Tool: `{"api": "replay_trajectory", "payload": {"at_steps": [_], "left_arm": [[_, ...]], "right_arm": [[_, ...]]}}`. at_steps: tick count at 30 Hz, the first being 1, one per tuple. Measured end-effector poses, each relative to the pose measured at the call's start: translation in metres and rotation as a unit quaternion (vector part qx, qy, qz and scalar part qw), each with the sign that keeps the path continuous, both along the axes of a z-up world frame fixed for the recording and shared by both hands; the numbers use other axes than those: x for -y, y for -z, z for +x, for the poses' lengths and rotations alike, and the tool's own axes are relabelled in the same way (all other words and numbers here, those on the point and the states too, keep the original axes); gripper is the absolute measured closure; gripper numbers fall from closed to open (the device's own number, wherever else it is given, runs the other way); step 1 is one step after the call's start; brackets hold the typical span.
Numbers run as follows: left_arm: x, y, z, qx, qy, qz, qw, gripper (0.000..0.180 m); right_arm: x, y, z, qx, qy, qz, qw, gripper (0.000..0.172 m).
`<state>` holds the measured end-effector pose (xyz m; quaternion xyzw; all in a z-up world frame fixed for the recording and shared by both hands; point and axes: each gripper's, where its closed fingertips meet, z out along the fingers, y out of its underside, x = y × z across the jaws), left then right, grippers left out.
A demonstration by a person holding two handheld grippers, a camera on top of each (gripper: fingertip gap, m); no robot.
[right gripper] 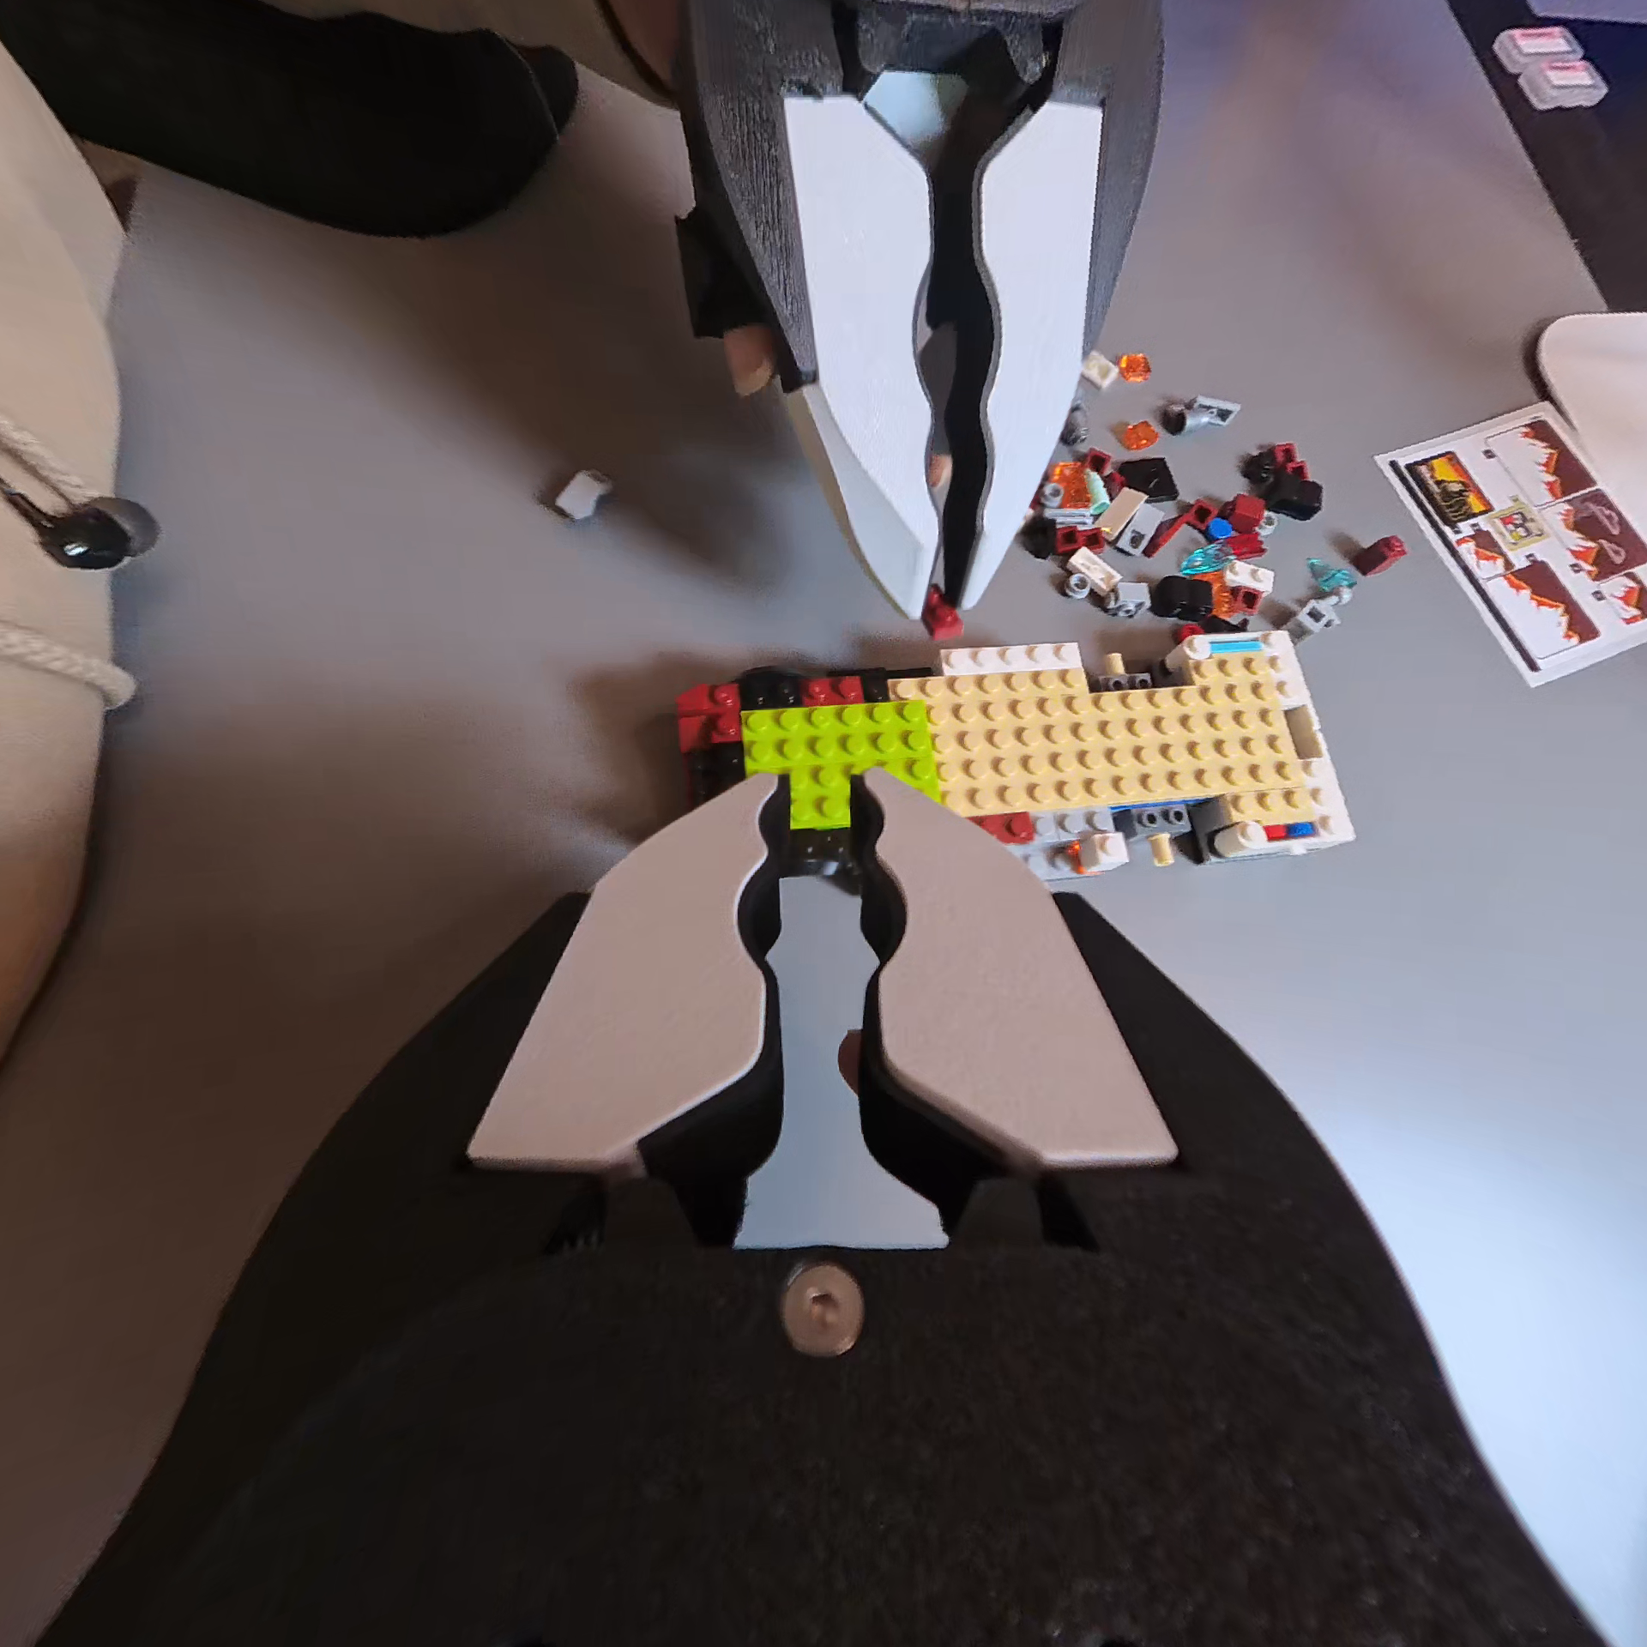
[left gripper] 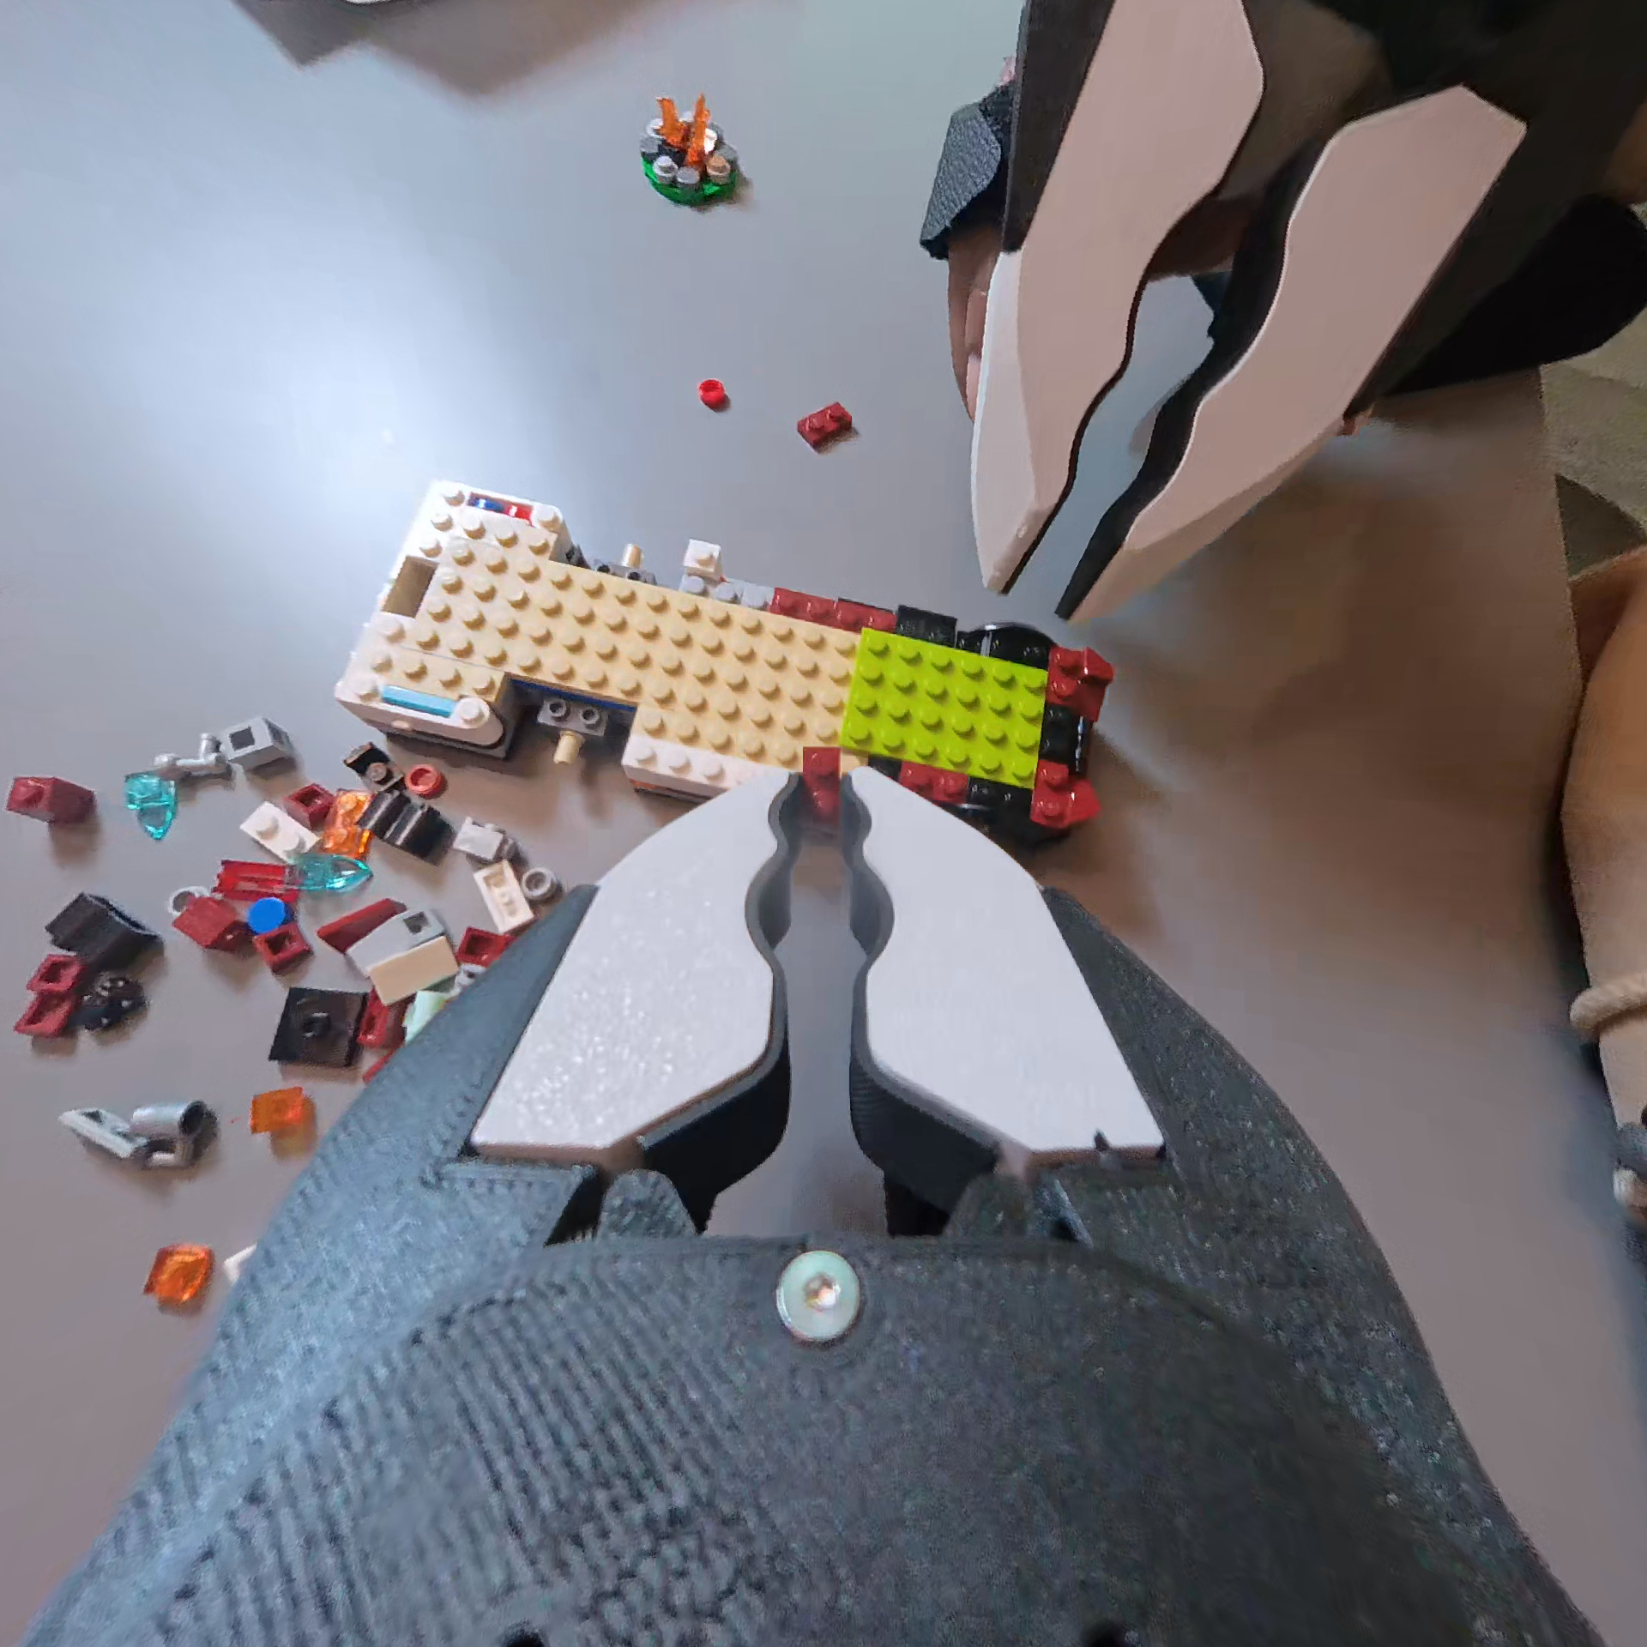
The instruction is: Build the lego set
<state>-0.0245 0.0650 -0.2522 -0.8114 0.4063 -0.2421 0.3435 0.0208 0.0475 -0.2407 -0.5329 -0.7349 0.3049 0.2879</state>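
Grey table (left gripper: 267, 356): left gripper (left gripper: 822, 784) fingers pinch red brick (left gripper: 821, 780) (partly hidden).

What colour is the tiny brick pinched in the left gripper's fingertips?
Dark red. The small studded brick shows best in the left wrist view, between the left gripper tips.

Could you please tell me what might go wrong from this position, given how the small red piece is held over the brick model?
1. The left tongs pinch the small dark red brick only at their very tips, so it could twist or drop.
2. A dropped piece might land among the loose pieces.
3. The right tongs hover over the lime green plate, apparently open, so the brick model may slide if pressed.
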Motion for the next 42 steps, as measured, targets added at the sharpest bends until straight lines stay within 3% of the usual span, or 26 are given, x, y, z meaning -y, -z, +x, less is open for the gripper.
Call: {"api": "replay_trajectory", "payload": {"at_steps": [11, 15, 26, 31, 42], "left_arm": [[-0.023, 0.013, 0.011, -0.014, -0.039, -0.052, 0.998, 0.172], [-0.017, 0.010, 0.012, 0.003, -0.032, -0.060, 0.998, 0.161], [0.002, 0.007, 0.013, 0.034, -0.001, -0.069, 0.997, 0.158], [-0.011, 0.006, 0.004, 0.033, -0.026, -0.047, 0.998, 0.153], [-0.002, 0.009, 0.010, 0.047, -0.003, -0.063, 0.997, 0.152]], "right_arm": [[-0.030, 0.014, -0.014, 0.017, 0.029, -0.008, 0.999, 0.159], [-0.036, 0.015, -0.016, 0.021, 0.034, -0.007, 0.999, 0.160], [-0.042, 0.025, -0.032, 0.067, 0.026, -0.005, 0.997, 0.170], [-0.041, 0.025, -0.035, 0.081, 0.014, -0.010, 0.997, 0.171], [-0.043, 0.024, -0.041, 0.091, -0.003, -0.014, 0.996, 0.171]]}}
